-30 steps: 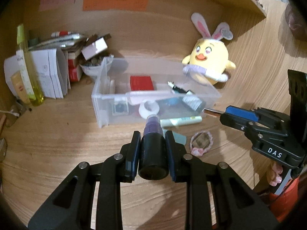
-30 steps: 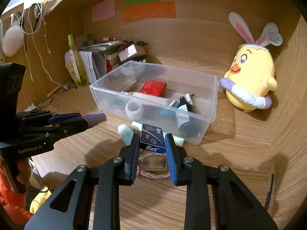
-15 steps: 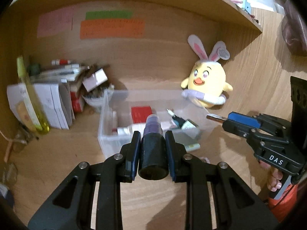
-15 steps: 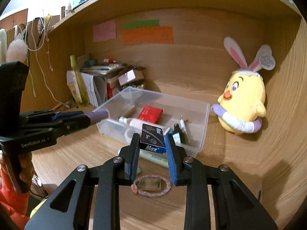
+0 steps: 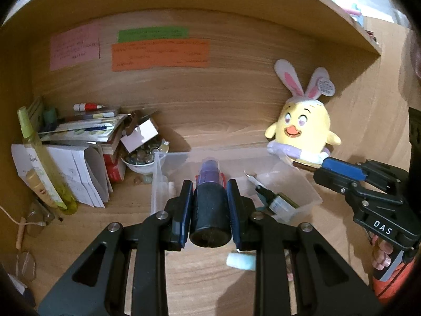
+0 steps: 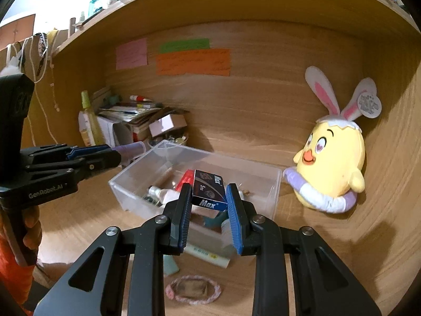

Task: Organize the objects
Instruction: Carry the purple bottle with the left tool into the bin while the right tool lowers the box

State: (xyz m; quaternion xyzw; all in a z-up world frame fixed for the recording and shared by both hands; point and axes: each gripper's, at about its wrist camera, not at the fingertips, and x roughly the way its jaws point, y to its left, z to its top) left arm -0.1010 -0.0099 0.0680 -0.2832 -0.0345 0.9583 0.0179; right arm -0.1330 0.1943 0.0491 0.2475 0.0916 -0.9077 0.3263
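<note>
Blue-padded left gripper [image 5: 210,197] is clamped on a dark bottle with a purple cap [image 5: 209,197], holding it up over the near wall of the clear plastic bin [image 6: 273,197]. Right gripper [image 6: 209,201] is squeezing a navy Max staples box [image 6: 209,191] above the same bin, which sits on the wooden desk [image 6: 86,223] with a red box and small bottles inside. Yellow bunny-eared chick plush [image 6: 332,168] sits just right of it. Pink-rimmed oval thing [image 6: 193,288] lies on the desk in front.

Black left gripper [image 5: 210,197] with blue pads, silver screws, right gripper [image 6: 208,205] alike, orange sleeve [image 6: 13,271]
</note>
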